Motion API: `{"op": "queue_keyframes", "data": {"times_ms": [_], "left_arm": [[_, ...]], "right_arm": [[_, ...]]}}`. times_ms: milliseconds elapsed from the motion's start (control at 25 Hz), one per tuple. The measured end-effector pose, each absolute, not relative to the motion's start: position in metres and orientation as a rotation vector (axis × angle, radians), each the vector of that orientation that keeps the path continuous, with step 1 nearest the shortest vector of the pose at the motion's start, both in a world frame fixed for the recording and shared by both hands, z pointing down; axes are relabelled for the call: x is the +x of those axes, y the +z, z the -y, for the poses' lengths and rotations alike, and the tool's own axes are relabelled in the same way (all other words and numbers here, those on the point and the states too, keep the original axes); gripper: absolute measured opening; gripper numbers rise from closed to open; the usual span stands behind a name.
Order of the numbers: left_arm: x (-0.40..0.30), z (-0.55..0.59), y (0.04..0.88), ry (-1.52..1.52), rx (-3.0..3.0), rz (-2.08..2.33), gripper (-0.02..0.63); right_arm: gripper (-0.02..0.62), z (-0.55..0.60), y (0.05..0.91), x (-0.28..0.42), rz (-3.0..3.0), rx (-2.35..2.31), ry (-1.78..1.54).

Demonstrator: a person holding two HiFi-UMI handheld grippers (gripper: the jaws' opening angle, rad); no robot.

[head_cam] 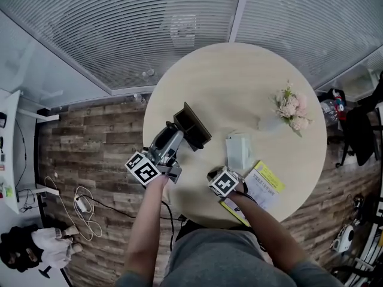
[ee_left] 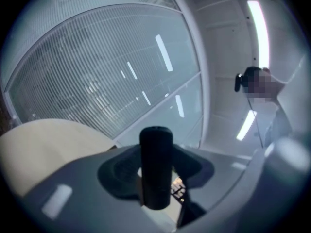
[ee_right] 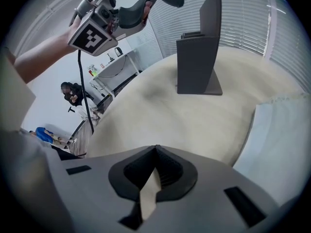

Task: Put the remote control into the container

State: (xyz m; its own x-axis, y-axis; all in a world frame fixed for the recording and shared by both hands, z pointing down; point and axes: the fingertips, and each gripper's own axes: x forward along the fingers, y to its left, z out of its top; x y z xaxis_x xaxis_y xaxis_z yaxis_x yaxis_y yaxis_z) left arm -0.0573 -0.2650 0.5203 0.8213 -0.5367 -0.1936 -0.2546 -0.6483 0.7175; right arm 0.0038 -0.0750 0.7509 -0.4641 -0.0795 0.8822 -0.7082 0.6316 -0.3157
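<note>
Your left gripper (head_cam: 176,133) has its fingers closed on the remote control (ee_left: 156,166), a dark, round-ended bar that sticks out past the fingers in the left gripper view, with the window blinds behind it. You hold it in the air, roughly level, over the near left part of the round tabletop (head_cam: 239,82). In the right gripper view the end of the remote hangs above and to the left of the container (head_cam: 192,126), apart from it, so the remote is not yet inside. The container is a dark box with a taller back panel and stands upright on the tabletop just beyond your left gripper. Your right gripper (ee_right: 155,154) points steeply down at the tabletop, fingers pressed together with nothing between them, just beside a pale box (head_cam: 239,151). A yellow booklet (head_cam: 266,181) lies near the table edge by your right forearm, and a bunch of pink flowers (head_cam: 291,107) sits well apart on the right side.
</note>
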Motion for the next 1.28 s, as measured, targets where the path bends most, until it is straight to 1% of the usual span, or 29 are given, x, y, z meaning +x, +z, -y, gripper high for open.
{"op": "queue_keyframes", "data": {"times_ms": [440, 800, 1280], "left_arm": [[-0.046, 0.275, 0.527, -0.428, 2.428, 0.676, 0.19], [-0.028, 0.269, 0.552, -0.217, 2.548, 0.701, 0.19], [-0.021, 0.262, 0.552, -0.137, 2.652, 0.716, 0.19]], "right_arm": [[0.015, 0.074, 0.75, 0.004, 1.922, 0.627, 0.876], [0.015, 0.076, 0.748, 0.002, 1.916, 0.624, 0.868], [0.015, 0.073, 0.75, 0.003, 1.897, 0.612, 0.851]]}}
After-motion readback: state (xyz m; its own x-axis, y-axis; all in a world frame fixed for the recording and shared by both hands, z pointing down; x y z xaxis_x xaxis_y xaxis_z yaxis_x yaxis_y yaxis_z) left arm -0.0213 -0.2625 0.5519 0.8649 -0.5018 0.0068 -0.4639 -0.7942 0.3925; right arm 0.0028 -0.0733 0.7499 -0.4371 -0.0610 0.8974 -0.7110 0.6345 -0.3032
